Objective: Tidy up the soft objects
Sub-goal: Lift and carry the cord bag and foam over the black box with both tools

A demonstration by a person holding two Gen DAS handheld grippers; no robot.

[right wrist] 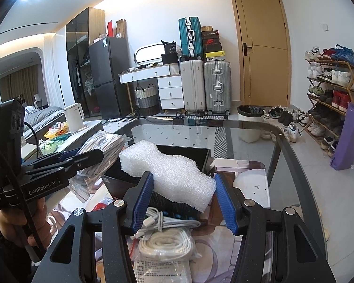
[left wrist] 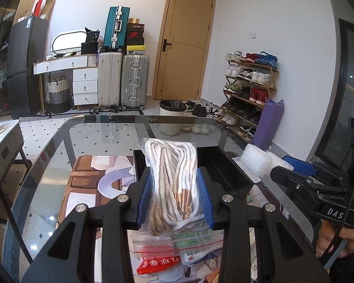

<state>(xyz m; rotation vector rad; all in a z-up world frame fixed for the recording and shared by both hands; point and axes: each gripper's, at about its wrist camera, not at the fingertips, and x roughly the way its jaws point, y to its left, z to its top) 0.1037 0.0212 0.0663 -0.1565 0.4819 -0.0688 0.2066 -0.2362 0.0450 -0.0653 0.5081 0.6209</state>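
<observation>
Left wrist view: the left gripper [left wrist: 174, 195] pinches a clear plastic bag of braided white-and-tan laces [left wrist: 173, 179] between its ribbed blue pads, long axis running away from the camera, above the rectangular black box [left wrist: 226, 172] on the glass table [left wrist: 59, 155].

Right wrist view: the right gripper [right wrist: 184, 202] clamps a wavy, porous white foam block [right wrist: 169, 172], its long axis slanting far-left to near-right over the box.

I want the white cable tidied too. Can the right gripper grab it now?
Probably not yet: the right gripper is shut on the white foam block, which hangs over the white cable.
</observation>
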